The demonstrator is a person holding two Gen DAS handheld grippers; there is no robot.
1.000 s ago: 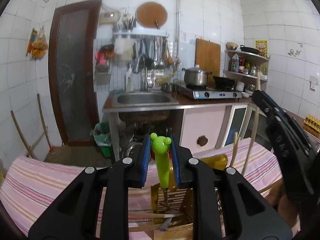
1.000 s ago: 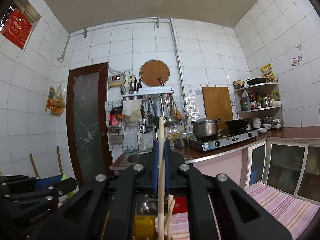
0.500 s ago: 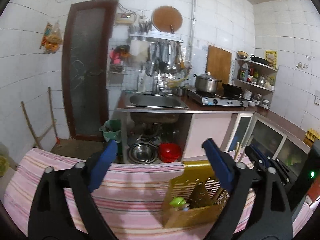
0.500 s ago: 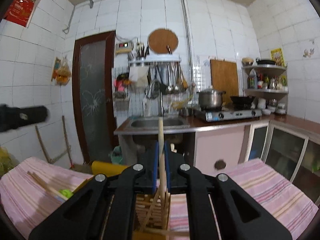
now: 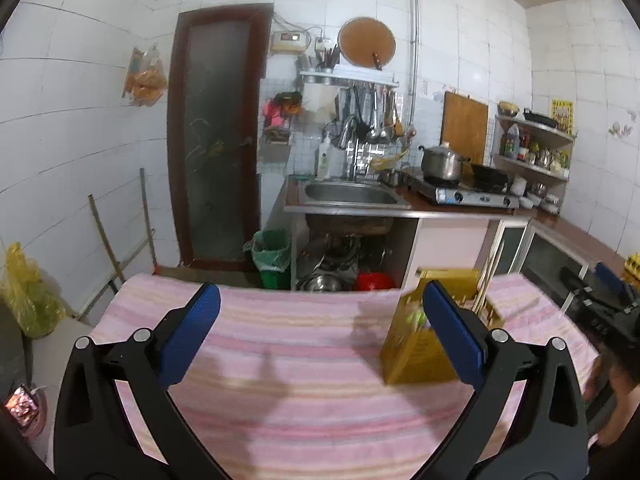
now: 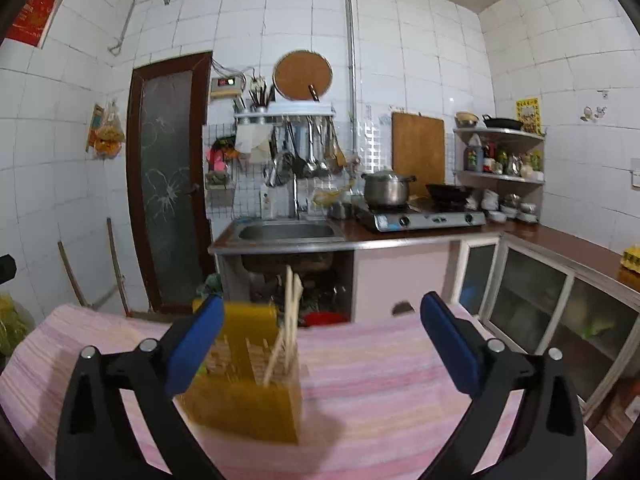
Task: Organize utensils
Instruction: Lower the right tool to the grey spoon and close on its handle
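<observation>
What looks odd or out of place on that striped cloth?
Little stands out. The yellow utensil holder stands upright on the pink striped cloth, and the wooden chopsticks lean loosely in it rather than straight. Nothing looks spilled.

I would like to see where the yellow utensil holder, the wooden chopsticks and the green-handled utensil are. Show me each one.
yellow utensil holder (image 6: 248, 408), right wrist view, front wall.
wooden chopsticks (image 6: 289, 320), right wrist view, middle of the sticks.
green-handled utensil (image 5: 414, 316), left wrist view, blurred green top inside the holder.
</observation>
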